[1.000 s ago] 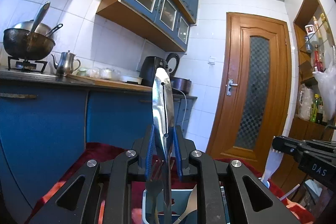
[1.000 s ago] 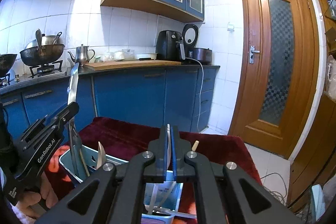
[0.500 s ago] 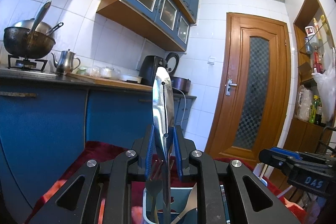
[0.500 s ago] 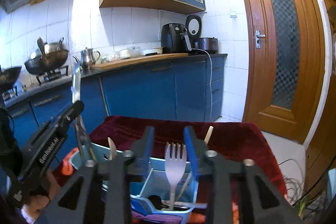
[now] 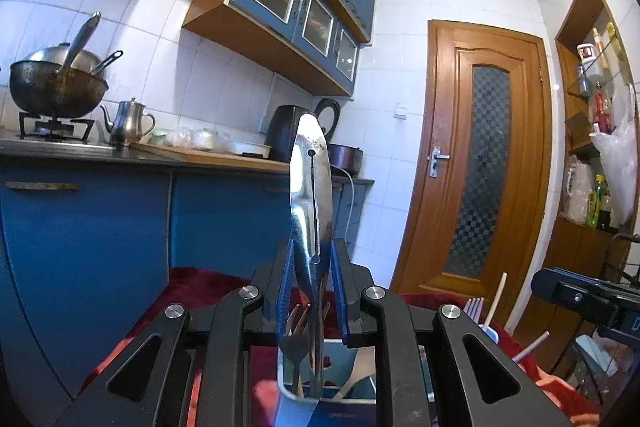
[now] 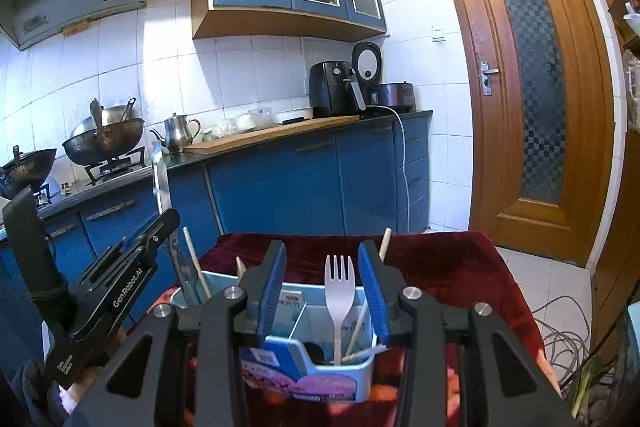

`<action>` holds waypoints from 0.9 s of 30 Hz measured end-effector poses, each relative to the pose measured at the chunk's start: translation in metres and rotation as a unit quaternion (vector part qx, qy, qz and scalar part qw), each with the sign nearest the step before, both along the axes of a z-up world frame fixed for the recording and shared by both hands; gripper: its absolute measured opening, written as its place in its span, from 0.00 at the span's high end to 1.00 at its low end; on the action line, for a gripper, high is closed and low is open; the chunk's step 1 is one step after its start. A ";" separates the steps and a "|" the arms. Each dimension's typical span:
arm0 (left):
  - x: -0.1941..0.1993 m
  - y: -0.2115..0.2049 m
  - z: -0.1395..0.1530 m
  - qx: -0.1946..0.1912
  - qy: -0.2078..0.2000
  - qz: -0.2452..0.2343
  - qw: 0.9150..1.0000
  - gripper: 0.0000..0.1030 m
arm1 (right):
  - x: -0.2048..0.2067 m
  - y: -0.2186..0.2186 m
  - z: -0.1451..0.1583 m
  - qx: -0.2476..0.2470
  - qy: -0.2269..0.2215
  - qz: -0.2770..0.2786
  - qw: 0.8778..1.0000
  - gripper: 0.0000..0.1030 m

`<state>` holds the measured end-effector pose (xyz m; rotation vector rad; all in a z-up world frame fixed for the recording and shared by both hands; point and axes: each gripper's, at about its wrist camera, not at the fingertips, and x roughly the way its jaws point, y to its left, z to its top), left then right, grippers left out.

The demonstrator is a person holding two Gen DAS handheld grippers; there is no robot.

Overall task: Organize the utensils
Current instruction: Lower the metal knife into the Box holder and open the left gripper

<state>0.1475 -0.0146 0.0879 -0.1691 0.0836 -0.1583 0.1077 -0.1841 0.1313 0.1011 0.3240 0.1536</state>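
Note:
My left gripper (image 5: 311,291) is shut on a shiny metal utensil handle (image 5: 310,187) that stands upright, its lower end down in a light blue utensil caddy (image 5: 292,391). The left gripper also shows in the right wrist view (image 6: 160,227), at the caddy's left end. My right gripper (image 6: 322,291) is open above the caddy (image 6: 332,375). A white plastic fork (image 6: 339,287) stands upright in the caddy's right compartment, free between the open jaws. Chopsticks (image 6: 195,263) and a metal fork (image 5: 294,343) also stand in the caddy.
The caddy sits on a dark red cloth (image 6: 448,267). Behind are blue kitchen cabinets (image 6: 280,183), a counter with a wok (image 6: 104,143), a kettle (image 6: 178,131) and an air fryer (image 6: 334,87). A wooden door (image 6: 524,87) is at the right.
My right gripper opened and let go of the white fork, which now stands in the caddy. The right gripper drew back a little. My left gripper stayed shut on the metal utensil.

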 end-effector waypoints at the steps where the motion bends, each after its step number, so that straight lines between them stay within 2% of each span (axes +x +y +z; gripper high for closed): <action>1: -0.002 0.000 0.000 0.001 0.000 -0.002 1.000 0.82 | -0.004 -0.001 0.000 0.003 -0.001 -0.001 1.000 0.60; 7: -0.011 0.008 0.002 -0.016 0.011 -0.028 0.999 0.82 | -0.023 -0.007 -0.004 0.017 0.000 -0.009 1.000 0.60; 13: -0.004 0.014 0.005 -0.028 0.023 -0.020 0.999 0.82 | -0.038 -0.019 -0.015 0.036 0.002 -0.015 0.999 0.59; 21: -0.012 0.004 0.005 0.001 0.019 -0.023 1.000 0.82 | -0.048 -0.033 -0.028 0.062 0.017 -0.021 0.998 0.59; 24: -0.015 0.012 0.013 -0.026 0.012 -0.029 0.999 0.82 | -0.052 -0.035 -0.030 0.068 0.015 -0.023 0.997 0.59; 27: -0.013 0.014 0.024 -0.032 0.002 -0.026 0.999 0.82 | -0.055 -0.036 -0.031 0.071 0.014 -0.022 0.997 0.59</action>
